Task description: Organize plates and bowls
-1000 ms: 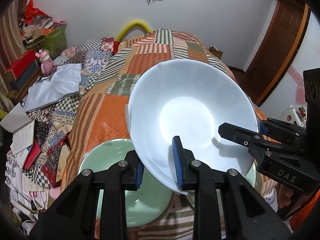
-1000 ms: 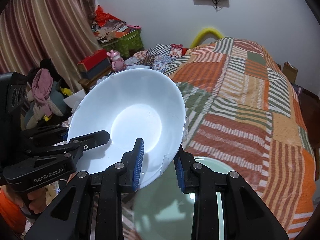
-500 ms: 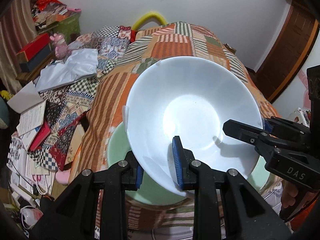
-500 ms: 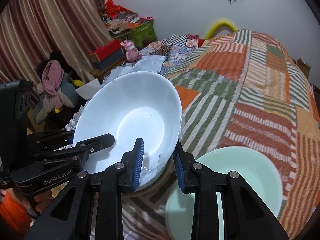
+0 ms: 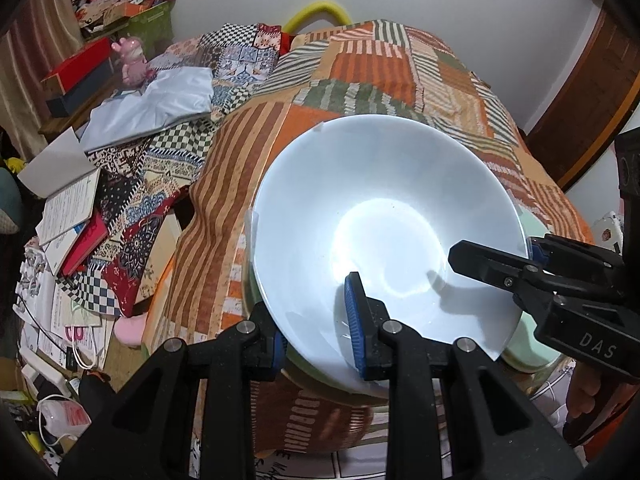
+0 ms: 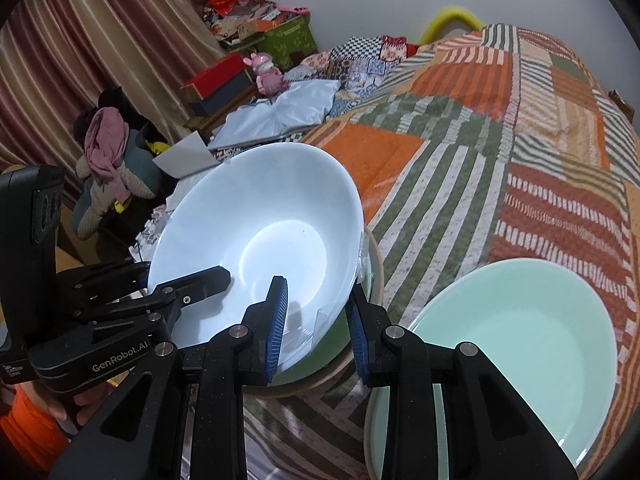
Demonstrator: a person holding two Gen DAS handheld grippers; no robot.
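- Bedspread (image 6: pixel 460 168): striped patchwork, everything sits on it at the near edge.
- White bowl (image 5: pixel 384 224): in the air just above a green dish (image 6: pixel 320 356) in a tan-rimmed holder; can't tell if they touch yet. Round, so no long axis; mouth faces up, tilted, far rim higher than the gripped rim.
- Mint plate (image 6: pixel 520 344): lies alone beside it, to the right.
- Left gripper (image 5: pixel 316 320): clamped narrow on the bowl's near rim.
- Right gripper (image 6: pixel 316 324): clamped narrow on the opposite rim.
- Progress, my read: mid-stack. Left: seat white bowl, release, then deal with the mint plate.
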